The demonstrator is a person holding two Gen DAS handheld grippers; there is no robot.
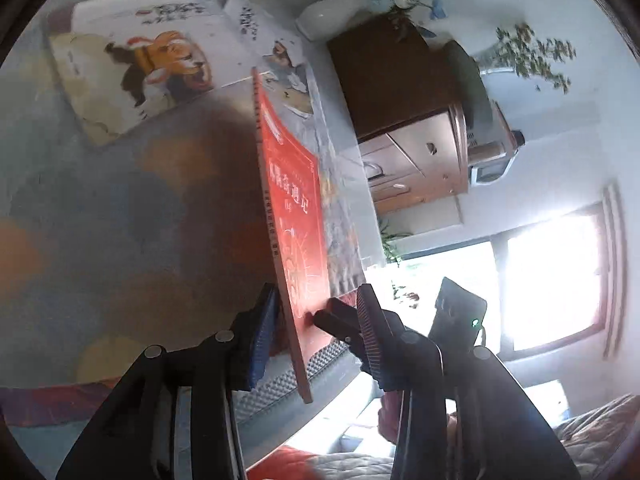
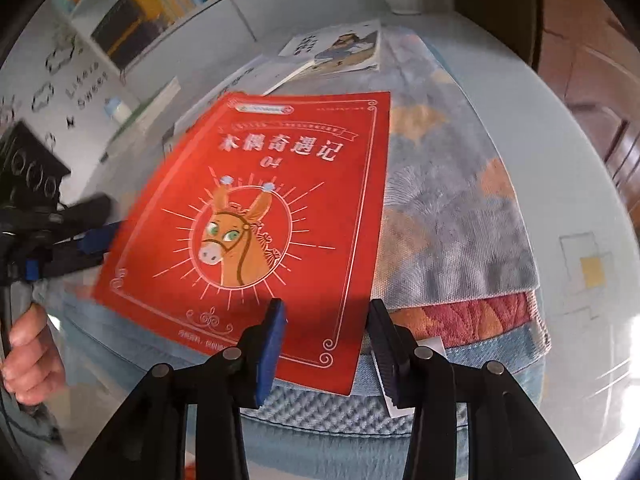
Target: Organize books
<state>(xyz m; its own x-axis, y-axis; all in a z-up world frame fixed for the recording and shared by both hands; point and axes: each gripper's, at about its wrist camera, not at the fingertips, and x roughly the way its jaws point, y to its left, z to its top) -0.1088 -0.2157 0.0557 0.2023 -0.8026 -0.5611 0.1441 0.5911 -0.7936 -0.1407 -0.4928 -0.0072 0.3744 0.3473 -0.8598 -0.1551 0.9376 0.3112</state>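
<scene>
1. The left gripper (image 1: 316,320), rolled sideways, straddles the red book's (image 2: 256,232) edge, its fingers spread, seemingly not pinching it.
2. The book tilts above the patterned cloth (image 2: 452,216).
3. The right gripper (image 2: 326,344) hovers at the book's near edge, fingers parted, holding nothing.

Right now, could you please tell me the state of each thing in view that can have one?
red book: closed, lifted off the cloth, tilted
left gripper: open, fingers straddling the red book's edge
right gripper: open, holding nothing, at the red book's near edge
illustrated book: closed, lying flat
patterned cloth: spread on the table
</scene>
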